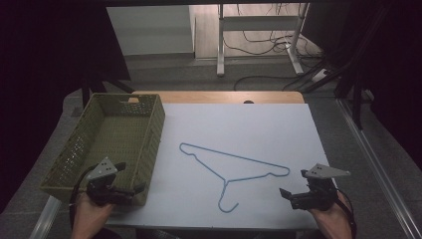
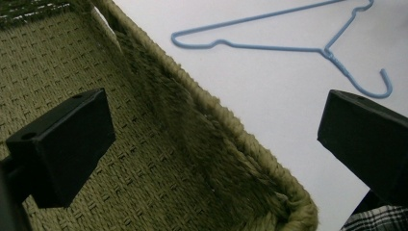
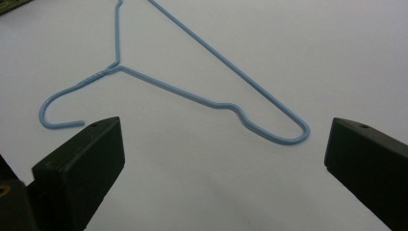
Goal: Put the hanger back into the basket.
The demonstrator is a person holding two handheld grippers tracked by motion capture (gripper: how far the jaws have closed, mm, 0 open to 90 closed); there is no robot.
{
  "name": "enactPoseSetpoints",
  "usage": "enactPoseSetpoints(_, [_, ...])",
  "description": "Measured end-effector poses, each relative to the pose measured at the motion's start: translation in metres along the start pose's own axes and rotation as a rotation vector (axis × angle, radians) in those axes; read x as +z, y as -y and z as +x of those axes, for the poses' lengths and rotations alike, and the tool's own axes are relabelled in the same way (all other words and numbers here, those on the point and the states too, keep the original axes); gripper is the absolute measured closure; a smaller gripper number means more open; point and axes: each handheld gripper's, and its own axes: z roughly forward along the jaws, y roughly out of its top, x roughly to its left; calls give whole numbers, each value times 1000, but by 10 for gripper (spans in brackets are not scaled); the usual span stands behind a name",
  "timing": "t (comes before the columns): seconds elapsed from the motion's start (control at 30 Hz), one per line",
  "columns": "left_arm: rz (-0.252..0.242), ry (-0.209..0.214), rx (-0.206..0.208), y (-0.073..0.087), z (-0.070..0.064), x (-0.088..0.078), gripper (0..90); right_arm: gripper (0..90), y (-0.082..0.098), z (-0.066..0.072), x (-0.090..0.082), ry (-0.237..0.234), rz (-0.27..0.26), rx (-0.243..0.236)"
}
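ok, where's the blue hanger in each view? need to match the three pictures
High view: hanger lies flat at the middle of the white table, hook toward the near edge.
Left gripper view: upper right, hook at the right.
Right gripper view: upper middle, hook at the left, above the left jaw.
Shared landmark: the basket left of the hanger; its rim runs across the left gripper view, and a dark corner shows top left in the right gripper view.

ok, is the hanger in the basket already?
No, the blue hanger lies flat on the white table surface, to the right of the green woven basket and apart from it.
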Motion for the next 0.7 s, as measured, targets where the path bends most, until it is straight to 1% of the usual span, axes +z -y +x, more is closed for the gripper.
enactPoseSetpoints(0.07, [-18,-1,-3,0,0,-1,0,3,0,0,0,0,0,5])
enactPoseSetpoints(0.1, [-25,6,-7,0,1,-2,0,3,0,1,1,3,1,4])
enactPoseSetpoints(0.17, [-33,7,-8,0,1,-2,0,2,-1,2,1,6,-1,3])
enactPoseSetpoints(0.27, [-25,4,-8,0,2,-2,0,1,0,2,2,4,-1,7])
enactPoseSetpoints(0.37, [-31,15,-10,0,1,-2,0,0,0,2,3,-9,3,15])
enactPoseSetpoints(0.47, [-36,20,-10,-1,1,-3,0,0,-1,3,3,-7,4,8])
enactPoseSetpoints(0.5, [-38,19,-7,-1,1,-3,2,0,-1,3,2,-15,4,6])
enactPoseSetpoints(0.6, [-43,38,-12,-2,0,-3,10,0,-1,4,3,-20,8,5])
enactPoseSetpoints(0.67, [-45,38,-12,-3,0,-4,11,0,-2,4,3,-20,12,2])
enactPoseSetpoints(0.7, [-46,45,-12,-3,-1,-4,13,0,-2,4,3,-21,15,-2])
